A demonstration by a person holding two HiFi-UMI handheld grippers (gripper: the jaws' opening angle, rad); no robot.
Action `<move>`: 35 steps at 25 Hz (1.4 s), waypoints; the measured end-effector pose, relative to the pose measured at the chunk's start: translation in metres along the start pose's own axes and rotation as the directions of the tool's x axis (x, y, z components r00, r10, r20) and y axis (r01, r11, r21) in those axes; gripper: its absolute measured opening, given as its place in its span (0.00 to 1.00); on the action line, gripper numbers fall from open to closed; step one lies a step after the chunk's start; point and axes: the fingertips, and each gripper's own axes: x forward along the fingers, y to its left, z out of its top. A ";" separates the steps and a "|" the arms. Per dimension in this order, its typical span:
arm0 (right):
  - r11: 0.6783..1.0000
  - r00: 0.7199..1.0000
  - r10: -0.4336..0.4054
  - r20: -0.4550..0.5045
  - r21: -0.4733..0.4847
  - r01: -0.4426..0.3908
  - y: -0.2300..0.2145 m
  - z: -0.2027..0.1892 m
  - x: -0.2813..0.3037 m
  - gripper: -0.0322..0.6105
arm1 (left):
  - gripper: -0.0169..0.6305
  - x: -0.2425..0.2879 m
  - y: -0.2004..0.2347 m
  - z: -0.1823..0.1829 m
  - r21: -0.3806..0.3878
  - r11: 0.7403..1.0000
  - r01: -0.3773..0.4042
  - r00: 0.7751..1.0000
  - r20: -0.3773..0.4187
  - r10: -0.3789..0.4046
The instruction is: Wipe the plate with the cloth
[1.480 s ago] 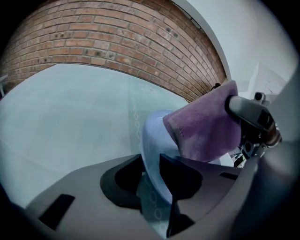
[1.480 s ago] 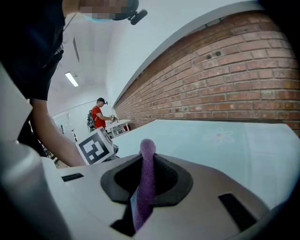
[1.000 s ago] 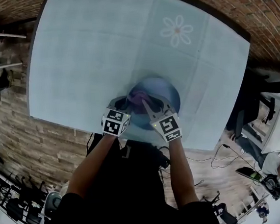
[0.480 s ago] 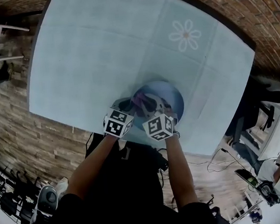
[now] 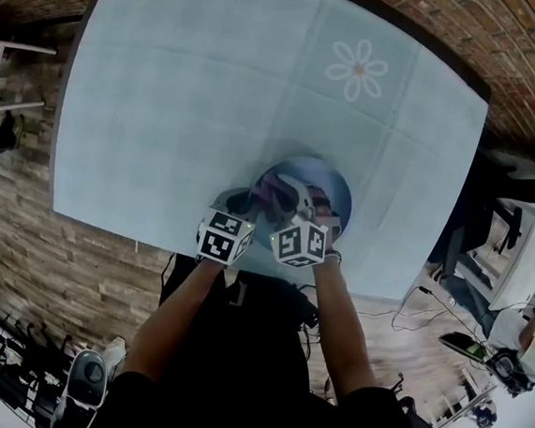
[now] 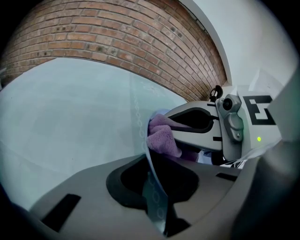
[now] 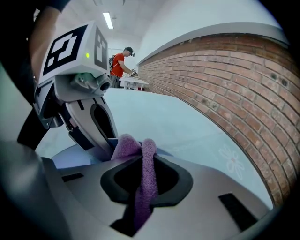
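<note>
A blue plate (image 5: 329,185) lies near the table's front edge. Its thin rim (image 6: 151,161) runs edge-on between the jaws of my left gripper (image 6: 152,183), which have just been closing and now pinch it. The left gripper (image 5: 245,203) sits at the plate's left side. My right gripper (image 7: 143,177) is shut on a purple cloth (image 7: 149,168), which hangs folded from its jaws. In the head view the right gripper (image 5: 281,191) holds the cloth (image 5: 265,190) over the plate's left part, close to the left gripper (image 7: 89,119).
A pale blue tablecloth (image 5: 191,103) with a flower print (image 5: 358,68) covers the table. Brick flooring surrounds it. The table's near edge runs just below the plate. A person in a red shirt (image 7: 123,62) stands far off by another table.
The right gripper has rolled, so its marker cube faces differently, and it has sunk a little with the cloth onto the plate. The left gripper has stayed put.
</note>
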 end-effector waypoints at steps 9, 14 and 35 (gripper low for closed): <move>0.992 0.992 -0.122 -0.045 -0.043 0.120 -0.028 -0.012 -0.002 0.14 | 0.14 0.000 -0.002 -0.001 -0.015 1.000 0.003 1.000 0.004 -0.003; 0.986 0.985 -0.160 -0.063 -0.046 0.157 -0.039 -0.015 -0.005 0.14 | 0.14 -0.002 -0.001 -0.002 -0.027 1.000 0.003 1.000 0.008 -0.003; 0.937 0.899 -0.340 -0.276 -0.184 0.298 -0.074 -0.083 -0.057 0.14 | 0.13 -0.003 0.001 -0.004 -0.089 0.996 0.018 1.000 0.021 -0.016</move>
